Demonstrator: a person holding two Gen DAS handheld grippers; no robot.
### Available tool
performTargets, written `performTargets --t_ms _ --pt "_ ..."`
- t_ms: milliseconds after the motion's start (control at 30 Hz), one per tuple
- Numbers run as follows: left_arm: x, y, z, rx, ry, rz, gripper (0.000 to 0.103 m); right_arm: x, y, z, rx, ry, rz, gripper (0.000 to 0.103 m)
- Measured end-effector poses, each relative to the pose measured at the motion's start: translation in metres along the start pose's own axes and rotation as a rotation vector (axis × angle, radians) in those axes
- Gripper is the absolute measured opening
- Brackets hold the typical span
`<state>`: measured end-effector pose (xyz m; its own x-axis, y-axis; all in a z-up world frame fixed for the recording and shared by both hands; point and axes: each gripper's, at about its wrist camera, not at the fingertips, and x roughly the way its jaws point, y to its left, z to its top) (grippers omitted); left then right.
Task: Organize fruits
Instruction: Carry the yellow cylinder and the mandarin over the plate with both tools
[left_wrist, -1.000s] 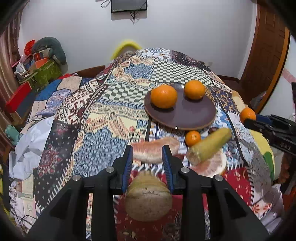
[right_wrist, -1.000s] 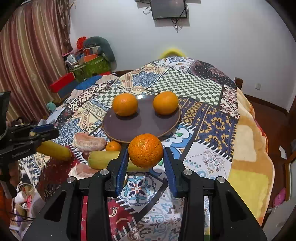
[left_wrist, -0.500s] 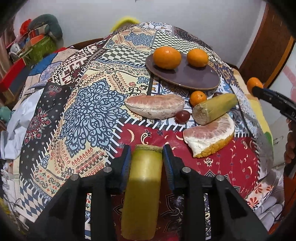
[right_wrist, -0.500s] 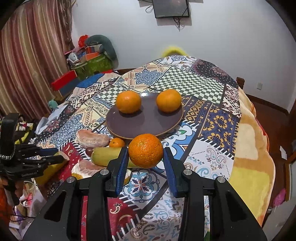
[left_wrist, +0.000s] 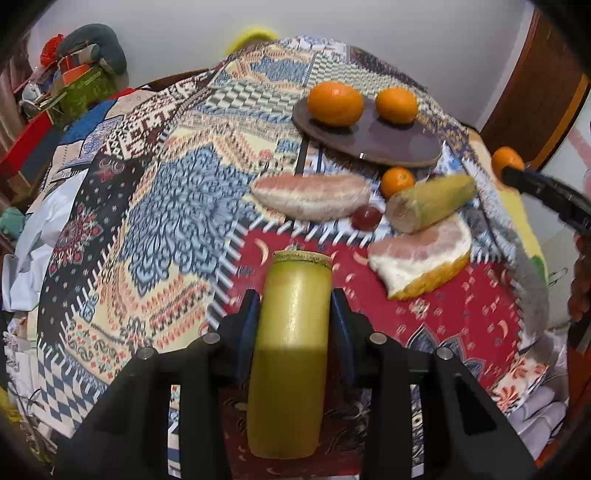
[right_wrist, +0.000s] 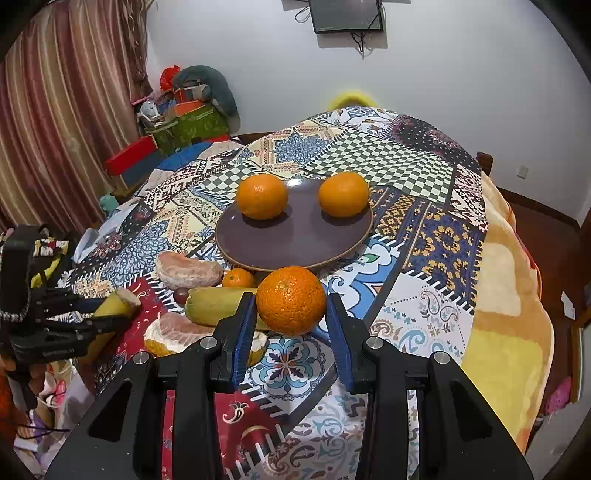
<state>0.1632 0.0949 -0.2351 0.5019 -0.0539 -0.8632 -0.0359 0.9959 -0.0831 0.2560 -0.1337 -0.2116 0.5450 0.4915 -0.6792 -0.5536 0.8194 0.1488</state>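
Observation:
A brown plate (right_wrist: 295, 243) holds two oranges (right_wrist: 261, 195) (right_wrist: 343, 194). My right gripper (right_wrist: 290, 306) hangs in front of the plate, shut on a third orange (right_wrist: 291, 300). My left gripper (left_wrist: 295, 306) sits low over the red patch of the cloth. Its jaws are opening, and a yellow-green cut fruit piece (left_wrist: 291, 332) lies lengthwise between them, resting on the cloth. In the right wrist view that gripper (right_wrist: 92, 314) is at the table's left edge.
Between plate and grippers lie a peeled pomelo segment (left_wrist: 312, 197), a pomelo wedge with rind (left_wrist: 421, 262), a second yellow-green piece (left_wrist: 430, 203), a small orange (left_wrist: 397, 181) and a dark red grape (left_wrist: 365, 218). Boxes and bags (right_wrist: 184, 118) stand at the back left.
The left gripper sank toward the cloth and tipped down; the yellow-green piece now lies along its fingers and the jaws stand slightly wider. The right gripper and its orange kept still.

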Motion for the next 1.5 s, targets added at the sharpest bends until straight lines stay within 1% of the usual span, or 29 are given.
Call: performTargets --t_ms 100,200,300,433,600,700,1033,1200,1367,1500 --pt "-0.010 -0.004 0.014 0.004 -0.054 -0.003 0.038 0.001 -0.003 0.002 0.001 -0.005 -0.005 0.035" --pt "-0.022 -0.012 0.031 0.008 -0.110 -0.030 0.037 0.003 -0.007 0.008 0.003 -0.016 -0.011 0.035" --pt "-0.031 -0.024 0.049 0.033 -0.161 -0.045 0.036 0.004 -0.010 0.015 0.004 -0.029 -0.015 0.035" --pt "-0.031 -0.035 0.072 0.048 -0.198 -0.080 0.035 0.008 -0.014 0.024 0.002 -0.045 -0.016 0.035" --pt "-0.025 -0.046 0.097 0.055 -0.232 -0.100 0.035 0.019 -0.018 0.037 -0.006 -0.055 -0.018 0.035" --pt "-0.018 -0.051 0.110 0.059 -0.239 -0.115 0.035 0.026 -0.021 0.042 -0.008 -0.057 -0.017 0.035" --pt "0.017 -0.062 0.141 0.062 -0.209 -0.146 0.035 0.058 -0.035 0.051 -0.011 -0.025 -0.018 0.035" --pt "0.036 -0.068 0.156 0.068 -0.191 -0.144 0.035 0.072 -0.041 0.053 -0.005 -0.005 -0.015 0.035" --pt "0.056 -0.071 0.170 0.055 -0.168 -0.159 0.035 0.081 -0.044 0.054 -0.003 0.009 -0.013 0.035" --pt "0.066 -0.079 0.179 0.070 -0.171 -0.147 0.035 0.086 -0.043 0.054 -0.014 0.025 -0.008 0.035"
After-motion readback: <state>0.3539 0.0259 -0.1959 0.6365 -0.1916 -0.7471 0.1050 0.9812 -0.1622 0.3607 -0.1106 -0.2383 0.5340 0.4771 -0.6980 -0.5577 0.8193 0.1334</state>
